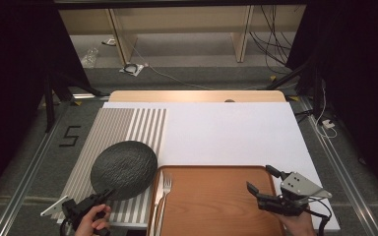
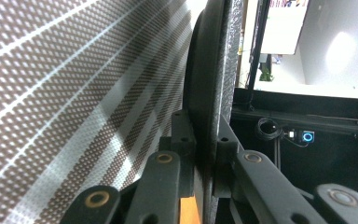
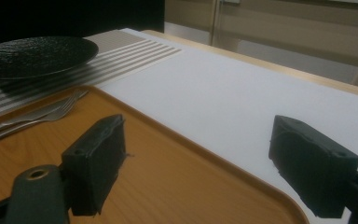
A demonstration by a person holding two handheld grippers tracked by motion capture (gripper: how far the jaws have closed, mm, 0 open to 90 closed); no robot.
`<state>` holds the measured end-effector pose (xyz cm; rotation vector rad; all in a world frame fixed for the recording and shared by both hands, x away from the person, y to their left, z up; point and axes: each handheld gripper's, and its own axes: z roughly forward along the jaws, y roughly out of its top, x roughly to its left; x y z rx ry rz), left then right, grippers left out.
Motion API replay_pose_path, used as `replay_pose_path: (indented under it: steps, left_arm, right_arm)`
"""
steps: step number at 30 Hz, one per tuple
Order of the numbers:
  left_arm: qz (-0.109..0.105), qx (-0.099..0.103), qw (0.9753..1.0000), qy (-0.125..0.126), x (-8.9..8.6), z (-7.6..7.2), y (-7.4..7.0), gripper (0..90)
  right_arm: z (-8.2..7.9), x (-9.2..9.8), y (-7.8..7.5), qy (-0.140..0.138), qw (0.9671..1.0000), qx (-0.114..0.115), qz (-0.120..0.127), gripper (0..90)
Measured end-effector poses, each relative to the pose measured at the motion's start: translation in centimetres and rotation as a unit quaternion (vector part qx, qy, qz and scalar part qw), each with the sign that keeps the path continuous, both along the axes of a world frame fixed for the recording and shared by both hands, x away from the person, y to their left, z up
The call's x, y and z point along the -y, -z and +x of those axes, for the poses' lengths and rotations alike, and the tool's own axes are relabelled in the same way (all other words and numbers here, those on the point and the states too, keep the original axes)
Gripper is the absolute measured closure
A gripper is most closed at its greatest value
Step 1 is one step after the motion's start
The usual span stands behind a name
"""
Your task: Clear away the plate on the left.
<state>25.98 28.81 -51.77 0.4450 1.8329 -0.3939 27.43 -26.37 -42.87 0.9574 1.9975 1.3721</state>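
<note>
A round black textured plate [image 1: 124,169] hangs over the striped grey-and-white placemat [image 1: 103,132] at the left of the table. My left gripper [image 1: 104,194] is shut on the plate's near rim; in the left gripper view the plate's edge [image 2: 214,74] stands between the jaws. A wooden tray [image 1: 216,206] lies at the front centre, with a fork [image 1: 165,191] and a knife [image 1: 156,196] on its left side. My right gripper [image 1: 262,180] hovers open over the tray's right end, with nothing between its fingers [image 3: 95,161].
A white sheet [image 1: 226,132] covers the table's middle and right. The wooden table edge [image 1: 197,96] shows at the back. Beyond it lie a grey floor, cables and shelving legs.
</note>
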Motion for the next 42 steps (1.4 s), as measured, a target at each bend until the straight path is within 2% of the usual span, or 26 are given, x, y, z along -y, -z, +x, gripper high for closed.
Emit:
replay_pose_path:
  steps: [11,15,26,33,42]
  left_arm:
    - [-0.009,0.023,0.9993,0.03,0.9,0.4,-0.5,83.6]
    - [-0.004,0.028,0.9987,0.041,1.4,0.5,-0.8,83.5]
    - [-0.002,0.024,0.9972,0.071,2.9,0.4,-1.4,83.3]
    - [0.001,0.03,0.9948,0.097,4.3,0.2,-1.8,83.4]
    - [0.002,0.024,0.9908,0.133,6.2,0.2,-1.8,83.3]
  right_arm:
    - [0.0,0.0,0.0,0.001,1.0,-0.002,0.0,19.6]
    - [0.0,0.1,0.0,0.001,1.0,-0.001,0.0,19.6]
    - [0.0,0.1,0.0,0.001,1.0,0.0,0.0,19.6]
    - [0.0,0.1,0.0,0.001,1.0,-0.001,0.001,19.7]
    - [0.0,0.1,0.0,0.001,1.0,0.001,0.001,19.6]
